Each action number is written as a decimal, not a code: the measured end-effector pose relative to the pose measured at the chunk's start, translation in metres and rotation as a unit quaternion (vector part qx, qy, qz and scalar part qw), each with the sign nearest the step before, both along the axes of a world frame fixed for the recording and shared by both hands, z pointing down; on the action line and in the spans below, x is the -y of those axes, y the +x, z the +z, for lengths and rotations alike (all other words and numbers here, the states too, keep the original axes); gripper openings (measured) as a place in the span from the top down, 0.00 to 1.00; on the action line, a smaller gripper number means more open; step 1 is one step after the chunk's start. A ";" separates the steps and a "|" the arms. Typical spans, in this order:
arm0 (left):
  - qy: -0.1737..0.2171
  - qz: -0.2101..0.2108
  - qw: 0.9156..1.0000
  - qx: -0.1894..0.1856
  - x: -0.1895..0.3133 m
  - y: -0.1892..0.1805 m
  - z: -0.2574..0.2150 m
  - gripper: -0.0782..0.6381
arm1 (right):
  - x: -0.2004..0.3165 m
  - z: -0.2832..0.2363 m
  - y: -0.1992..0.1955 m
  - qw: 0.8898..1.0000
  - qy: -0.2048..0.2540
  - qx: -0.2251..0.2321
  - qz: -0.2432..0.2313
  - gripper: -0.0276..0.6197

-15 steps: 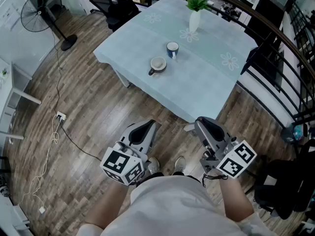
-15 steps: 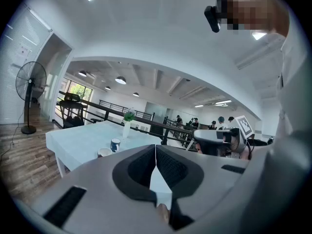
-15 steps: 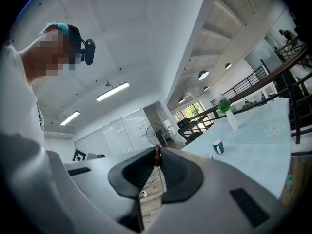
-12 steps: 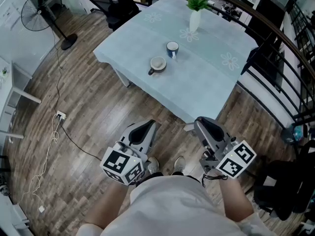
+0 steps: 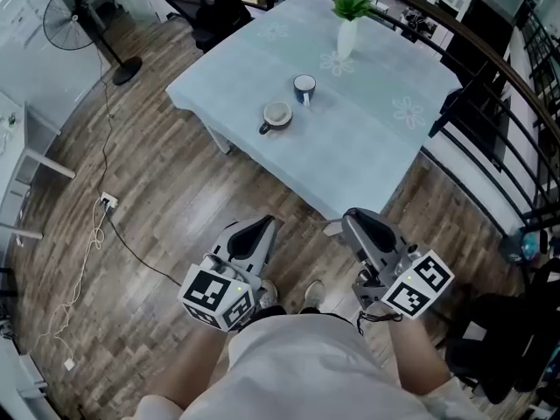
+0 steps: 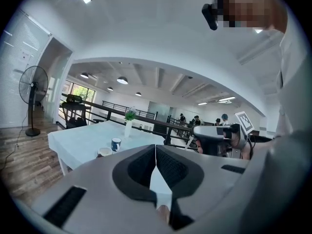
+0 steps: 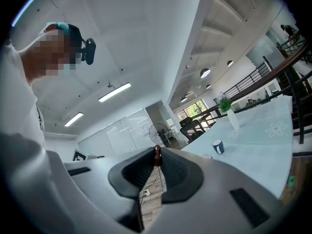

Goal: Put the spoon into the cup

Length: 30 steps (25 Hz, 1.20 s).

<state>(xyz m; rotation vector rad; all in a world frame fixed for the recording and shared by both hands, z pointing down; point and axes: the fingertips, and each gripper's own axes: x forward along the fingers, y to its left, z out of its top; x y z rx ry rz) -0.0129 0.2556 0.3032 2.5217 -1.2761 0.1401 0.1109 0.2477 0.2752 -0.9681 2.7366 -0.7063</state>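
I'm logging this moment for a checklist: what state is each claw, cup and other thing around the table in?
left claw: shut, empty.
right claw: shut on the spoon's brown end.
spoon: pinched at its end, rest hidden.
pale cup: upright on the table, no spoon inside.
blue mug: upright, apart from the pale cup.
vase: upright, holds a green plant.
fan: standing; cannot tell if spinning.

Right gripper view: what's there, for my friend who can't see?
The right gripper pinches a small brown thing, maybe the spoon's handle, at its jaw tips. Beyond stands a table with a blue mug and a vase.
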 end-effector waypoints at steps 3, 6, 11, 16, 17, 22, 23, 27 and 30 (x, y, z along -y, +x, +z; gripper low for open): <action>0.000 -0.005 1.000 0.002 -0.004 0.011 0.002 0.86 | -0.001 0.002 0.012 1.000 -0.001 0.003 -0.005 0.87; 0.000 -0.011 1.000 0.004 -0.008 0.021 0.003 0.86 | -0.003 0.002 0.023 1.000 0.000 0.003 -0.011 0.87; 0.003 -0.018 1.000 0.011 -0.016 0.045 0.005 0.86 | -0.007 0.005 0.045 1.000 0.002 0.005 -0.021 0.87; 0.005 -0.018 1.000 0.014 -0.022 0.062 0.005 0.86 | -0.011 0.006 0.060 1.000 0.003 0.009 -0.025 0.87; 0.006 -0.019 1.000 0.014 -0.023 0.064 0.005 0.86 | -0.011 0.007 0.063 1.000 0.003 0.009 -0.025 0.87; 0.006 -0.026 1.000 0.017 -0.023 0.068 0.004 0.86 | -0.009 0.010 0.071 1.000 -0.004 0.012 -0.027 0.87; 0.005 -0.028 0.999 0.017 -0.023 0.068 0.005 0.86 | -0.007 0.011 0.072 1.000 -0.005 0.013 -0.027 0.87; 0.004 -0.035 0.999 0.015 -0.015 0.066 0.009 0.86 | 0.003 0.013 0.072 0.999 -0.003 0.012 -0.029 0.87; 0.009 -0.036 0.999 0.012 -0.007 0.066 0.009 0.86 | 0.011 0.014 0.072 0.999 -0.002 0.012 -0.030 0.87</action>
